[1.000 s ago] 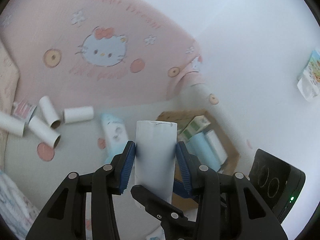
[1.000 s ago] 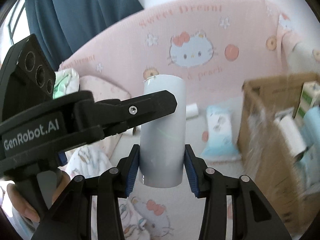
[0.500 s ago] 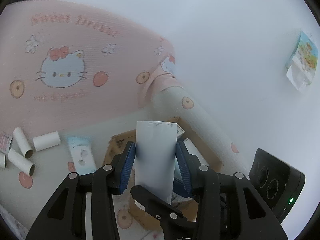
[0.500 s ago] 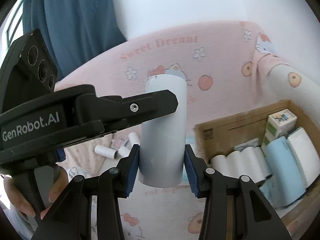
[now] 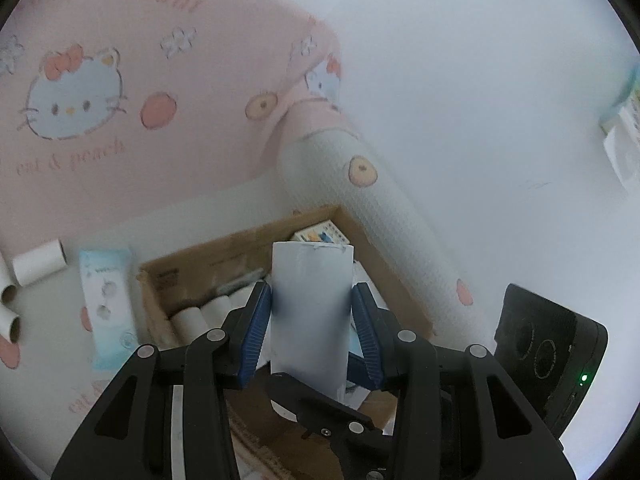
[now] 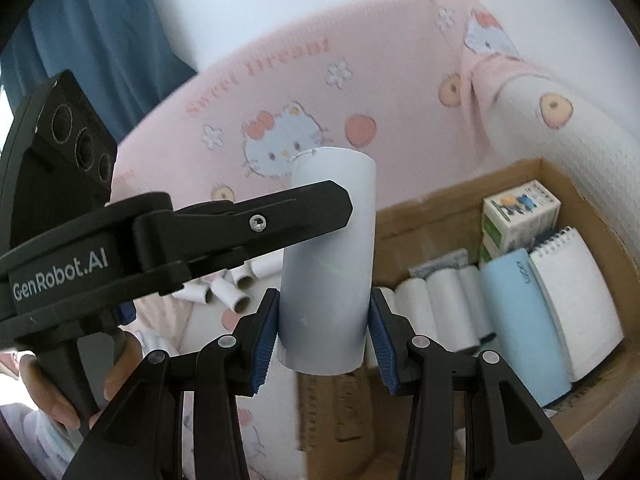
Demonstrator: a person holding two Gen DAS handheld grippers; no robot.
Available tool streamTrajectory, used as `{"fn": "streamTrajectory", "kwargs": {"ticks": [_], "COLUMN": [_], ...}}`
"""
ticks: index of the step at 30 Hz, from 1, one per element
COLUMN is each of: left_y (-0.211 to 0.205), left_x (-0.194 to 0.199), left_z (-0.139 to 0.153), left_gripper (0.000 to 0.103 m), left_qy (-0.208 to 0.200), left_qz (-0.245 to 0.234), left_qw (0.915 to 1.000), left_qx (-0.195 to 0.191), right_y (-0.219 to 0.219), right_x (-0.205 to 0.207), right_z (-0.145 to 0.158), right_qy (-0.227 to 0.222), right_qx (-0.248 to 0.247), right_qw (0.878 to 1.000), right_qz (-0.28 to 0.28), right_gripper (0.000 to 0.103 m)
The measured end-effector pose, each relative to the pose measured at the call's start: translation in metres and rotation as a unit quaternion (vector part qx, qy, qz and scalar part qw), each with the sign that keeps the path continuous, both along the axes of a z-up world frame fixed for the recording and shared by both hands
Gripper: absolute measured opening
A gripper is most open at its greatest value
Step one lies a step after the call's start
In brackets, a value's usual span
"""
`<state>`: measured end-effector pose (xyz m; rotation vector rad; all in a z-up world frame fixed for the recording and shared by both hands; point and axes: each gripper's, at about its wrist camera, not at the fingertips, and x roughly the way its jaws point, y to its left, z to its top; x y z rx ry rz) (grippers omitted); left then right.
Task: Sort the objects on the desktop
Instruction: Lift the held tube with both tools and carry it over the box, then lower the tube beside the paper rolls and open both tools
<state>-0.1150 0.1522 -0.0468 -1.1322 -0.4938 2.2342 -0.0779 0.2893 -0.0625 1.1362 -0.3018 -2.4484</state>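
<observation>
Both my claws grip one white tube (image 6: 326,276) at once: my right claw (image 6: 323,330) clamps its lower part with the blue pads (image 6: 266,334) pressed on either side, and my left claw (image 5: 312,330) clamps the same tube crosswise higher up. The tube stands upright above the near edge of the cardboard box (image 6: 460,200). Inside the box lie more white tubes (image 6: 444,300), a blue roll (image 6: 516,320), a spiral notepad (image 6: 572,296) and a small carton (image 6: 520,216). Left of the box, loose tubes (image 5: 38,262) and a tissue pack (image 5: 106,300) lie on the patterned sheet (image 5: 200,216).
</observation>
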Motion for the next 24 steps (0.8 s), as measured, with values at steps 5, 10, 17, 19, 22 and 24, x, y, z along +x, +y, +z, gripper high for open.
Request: {"fn": "streamTrajectory", "kwargs": {"ticks": [5,10,17,19,22,24], "left_y": [0.015,0.025,0.037,0.038,0.038,0.040], "left_x": [-0.017,-0.040,-0.065,-0.071,-0.075,-0.076], "left_z": [-0.014,-0.038,-0.066,-0.078,-0.096,-0.102], "left_gripper": [0.046,0.045,0.045,0.045,0.045,0.045], "left_qy": [-0.045,-0.093,-0.148,-0.169,-0.203,-0.210], "left_qz": [-0.001,-0.003,-0.002,0.001,0.009,0.011], "left_qw": [0.9990,0.9956,0.9890,0.9855,0.9790,0.9777], "left_qx": [0.004,0.002,0.002,0.005,0.002,-0.004], "right_y": [0.018,0.035,0.050,0.051,0.051,0.051], "right_x": [-0.021,-0.044,-0.064,-0.069,-0.074,-0.078], "right_z": [-0.006,-0.022,-0.043,-0.051,-0.065,-0.075], "right_qy": [-0.048,-0.103,-0.150,-0.165,-0.189,-0.214], "right_qx": [0.012,-0.002,0.010,0.020,0.033,0.033], "right_qw": [0.999,0.994,0.988,0.986,0.981,0.976], "right_qz": [0.015,0.021,0.021,0.024,0.034,0.038], "right_gripper": [0.041,0.041,0.041,0.041,0.041,0.041]}}
